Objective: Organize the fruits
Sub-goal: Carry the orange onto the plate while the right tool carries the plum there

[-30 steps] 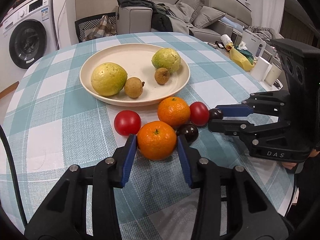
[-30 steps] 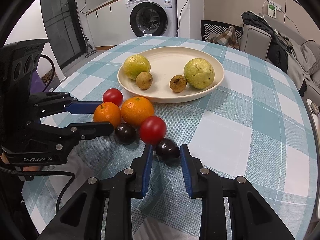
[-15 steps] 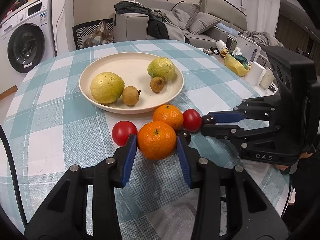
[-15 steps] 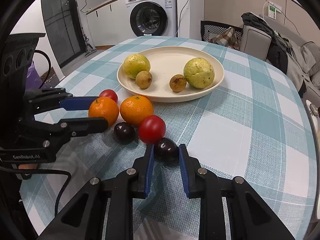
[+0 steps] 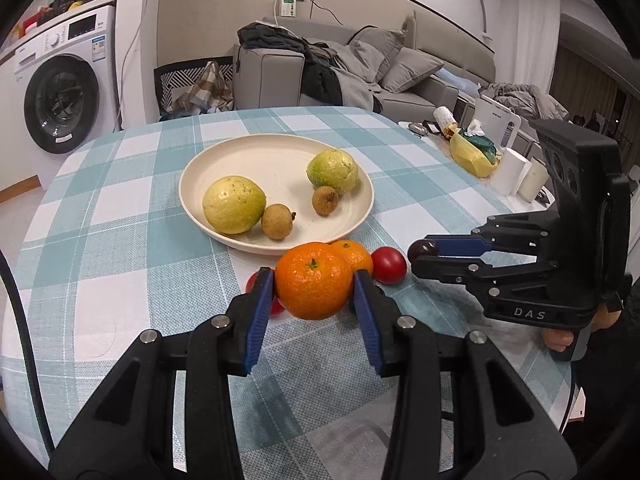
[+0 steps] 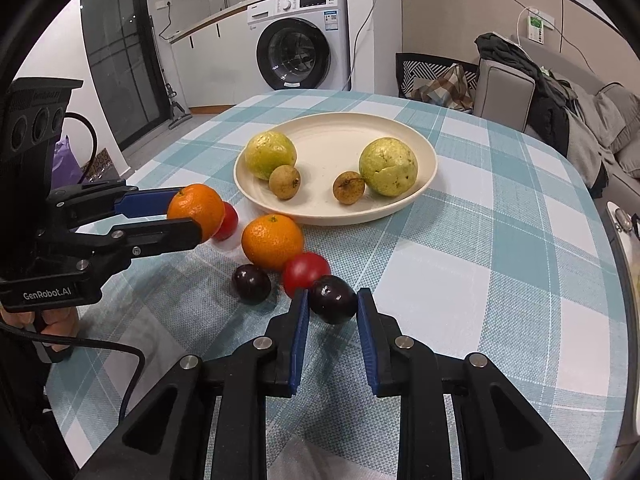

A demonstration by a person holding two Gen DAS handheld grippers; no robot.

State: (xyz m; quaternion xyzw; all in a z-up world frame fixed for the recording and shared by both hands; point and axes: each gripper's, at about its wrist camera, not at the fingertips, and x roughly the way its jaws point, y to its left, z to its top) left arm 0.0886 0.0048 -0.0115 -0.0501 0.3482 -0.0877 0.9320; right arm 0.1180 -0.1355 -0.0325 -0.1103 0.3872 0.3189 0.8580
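Both grippers, on the cloth a second ago, now carry fruit clear of it: the left gripper (image 5: pixel 314 294) clamps an orange (image 5: pixel 313 280), the right gripper (image 6: pixel 332 308) a plum (image 6: pixel 333 299), short of the plate (image 6: pixel 416 196), the likely destination.

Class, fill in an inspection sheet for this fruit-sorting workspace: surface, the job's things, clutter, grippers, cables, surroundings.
Surface: round table under a teal and white checked cloth.
Job's things: cream plate holds two green fruits and two small brown ones; on the cloth lie one orange, two tomatoes and one dark plum.
Clutter: yellow bag, bottle and white containers at the table's far edge.
Grippers: left gripper shut on a second orange, lifted off the cloth; right gripper shut on a second plum.
Cables: black cord hangs from the left gripper.
Surroundings: washing machine, grey sofa heaped with clothes.
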